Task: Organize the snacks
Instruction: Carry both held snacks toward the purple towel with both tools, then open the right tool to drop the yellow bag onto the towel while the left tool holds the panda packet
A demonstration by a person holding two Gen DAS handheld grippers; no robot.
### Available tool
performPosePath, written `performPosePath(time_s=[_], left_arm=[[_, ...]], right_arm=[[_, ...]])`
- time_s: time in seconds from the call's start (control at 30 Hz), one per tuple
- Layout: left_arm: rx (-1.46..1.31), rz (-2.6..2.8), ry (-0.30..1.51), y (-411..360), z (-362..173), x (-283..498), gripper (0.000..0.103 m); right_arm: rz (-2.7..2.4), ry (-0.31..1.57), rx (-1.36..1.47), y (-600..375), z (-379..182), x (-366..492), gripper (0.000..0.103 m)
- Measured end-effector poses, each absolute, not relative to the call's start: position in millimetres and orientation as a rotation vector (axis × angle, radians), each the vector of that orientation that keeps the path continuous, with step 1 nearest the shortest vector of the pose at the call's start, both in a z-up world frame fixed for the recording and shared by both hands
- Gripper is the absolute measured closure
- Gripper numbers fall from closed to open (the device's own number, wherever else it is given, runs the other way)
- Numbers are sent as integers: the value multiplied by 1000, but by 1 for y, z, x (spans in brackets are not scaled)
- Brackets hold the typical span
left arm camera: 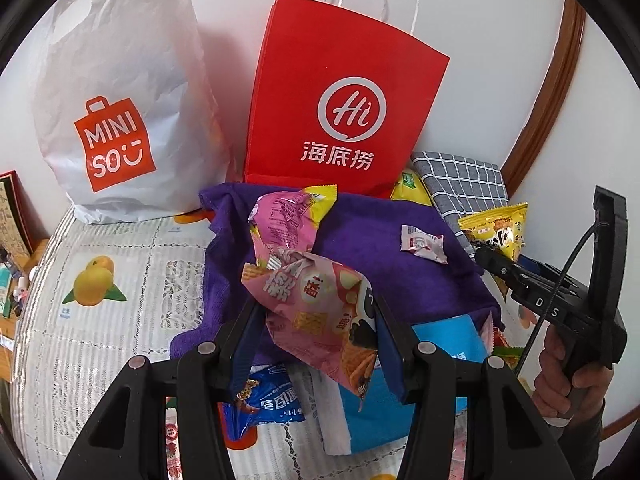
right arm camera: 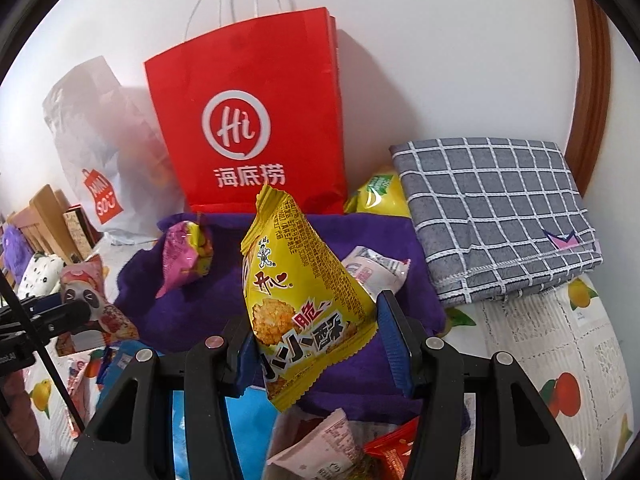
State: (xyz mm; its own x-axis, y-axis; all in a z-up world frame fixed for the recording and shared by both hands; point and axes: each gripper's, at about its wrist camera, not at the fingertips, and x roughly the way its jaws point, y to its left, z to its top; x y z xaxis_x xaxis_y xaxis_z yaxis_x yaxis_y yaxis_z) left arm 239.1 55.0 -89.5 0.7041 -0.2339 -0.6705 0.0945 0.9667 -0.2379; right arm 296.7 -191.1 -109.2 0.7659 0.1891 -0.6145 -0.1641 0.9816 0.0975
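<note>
A white plastic bag (left arm camera: 116, 112) and a red paper bag (left arm camera: 340, 92) are stood against the wall at the back of the table (left arm camera: 100, 320). A purple towel (left arm camera: 372, 248) is spread before them, with a folded grey checked cloth (right arm camera: 496, 216) beside it. A pink snack packet (left arm camera: 320, 312) is pinched by the left gripper (left arm camera: 316, 336) above the towel. A yellow snack packet (right arm camera: 304, 308) is pinched by the right gripper (right arm camera: 316, 340). A small white sachet (left arm camera: 422, 243) is seen lying on the towel.

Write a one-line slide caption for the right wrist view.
Right gripper holds a yellow snack packet above a purple towel, facing a red paper bag.
</note>
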Motion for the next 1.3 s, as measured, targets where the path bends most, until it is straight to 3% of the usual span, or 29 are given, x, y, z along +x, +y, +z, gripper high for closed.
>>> performPosePath(time_s=[1.3], left_arm=[[-204,-158,779,65,-100,244,52]], right_arm=[[72,786,-155,-176,-147,316,49]])
